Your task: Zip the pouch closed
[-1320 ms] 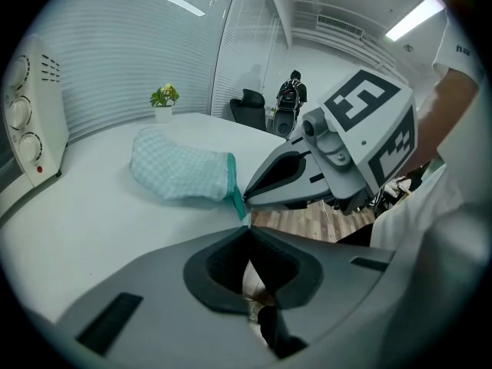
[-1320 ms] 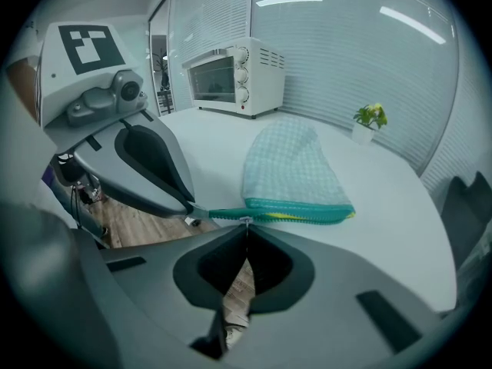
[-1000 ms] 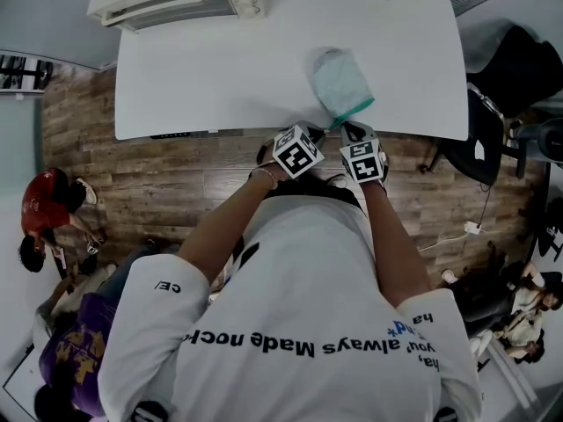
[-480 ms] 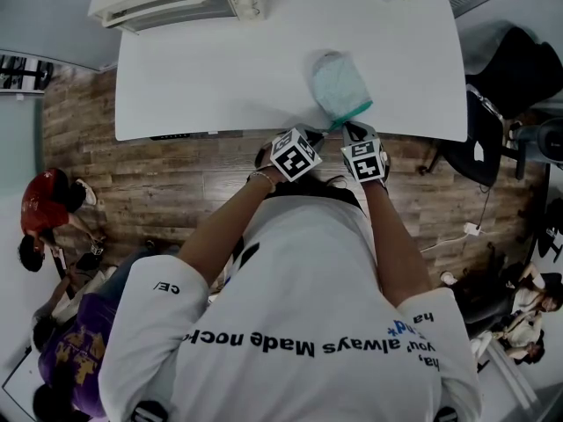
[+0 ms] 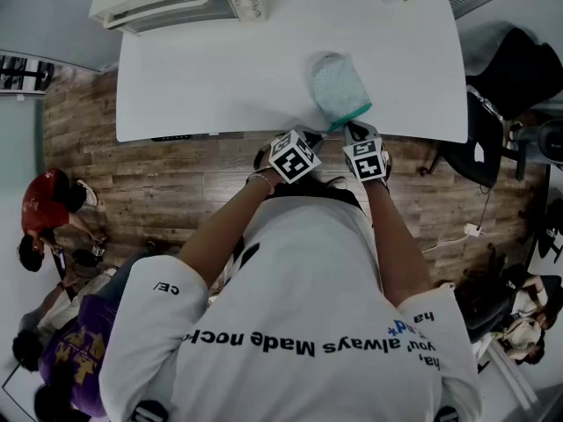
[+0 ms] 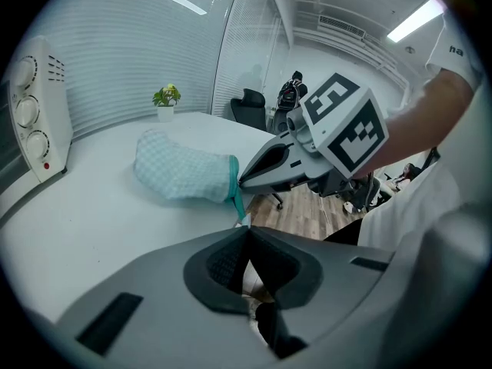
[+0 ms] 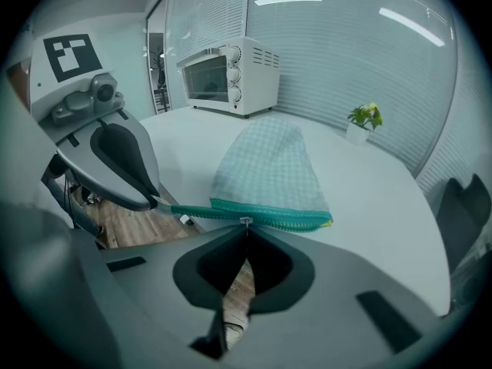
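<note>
Pouch, pale teal checked fabric with green zip band (image 7: 265,167): lies at near edge of white table (image 5: 220,69), mouth toward the person. Left gripper (image 6: 246,227): jaws pressed together on loose zip tape end (image 7: 192,208), likely as an anchor to keep the band taut. Right gripper (image 7: 246,226): jaws pinched on small metal zip pull (image 7: 246,221), about midway along the band, apparently placed to draw it. Writing: white T-shirt (image 5: 299,323) shows "always Made"; no label seen on pouch.

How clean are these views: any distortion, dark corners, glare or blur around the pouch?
Head view: dim and flat, table edge bowed, pouch small but sharp. Left gripper view: strong fisheye, black corners, bright ceiling strips. Right gripper view: same dark rim, greenish cast, zipper crisp.
</note>
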`<state>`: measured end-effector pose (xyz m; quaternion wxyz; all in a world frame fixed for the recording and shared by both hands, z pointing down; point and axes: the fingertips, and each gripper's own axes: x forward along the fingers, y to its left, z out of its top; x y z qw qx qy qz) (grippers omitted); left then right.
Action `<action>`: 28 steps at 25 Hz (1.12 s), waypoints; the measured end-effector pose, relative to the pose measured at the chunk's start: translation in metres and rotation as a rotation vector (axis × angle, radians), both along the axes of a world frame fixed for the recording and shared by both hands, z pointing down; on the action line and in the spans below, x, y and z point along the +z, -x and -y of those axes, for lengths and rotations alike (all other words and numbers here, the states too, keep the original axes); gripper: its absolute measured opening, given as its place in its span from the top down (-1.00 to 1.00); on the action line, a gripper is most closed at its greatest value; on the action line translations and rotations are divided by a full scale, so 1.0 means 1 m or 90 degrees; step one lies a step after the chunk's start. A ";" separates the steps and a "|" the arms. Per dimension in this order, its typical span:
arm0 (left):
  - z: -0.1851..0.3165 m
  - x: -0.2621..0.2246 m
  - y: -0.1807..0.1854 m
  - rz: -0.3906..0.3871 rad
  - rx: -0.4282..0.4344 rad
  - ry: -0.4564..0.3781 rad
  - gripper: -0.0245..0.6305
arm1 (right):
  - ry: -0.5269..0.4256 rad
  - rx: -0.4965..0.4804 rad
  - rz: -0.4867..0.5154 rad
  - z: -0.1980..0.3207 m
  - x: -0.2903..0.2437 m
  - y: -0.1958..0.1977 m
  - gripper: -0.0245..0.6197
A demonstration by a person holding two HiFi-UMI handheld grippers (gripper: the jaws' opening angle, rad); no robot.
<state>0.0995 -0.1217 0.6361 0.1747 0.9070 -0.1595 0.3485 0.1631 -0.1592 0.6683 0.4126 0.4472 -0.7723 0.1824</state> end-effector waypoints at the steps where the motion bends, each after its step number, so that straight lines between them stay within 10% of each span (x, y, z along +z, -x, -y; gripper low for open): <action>1: 0.000 0.000 0.001 0.001 -0.001 0.000 0.86 | 0.000 0.000 0.000 0.000 0.000 0.001 0.89; 28: -0.005 -0.001 0.020 0.011 -0.003 0.000 0.86 | 0.012 0.022 -0.006 0.004 0.003 -0.011 0.89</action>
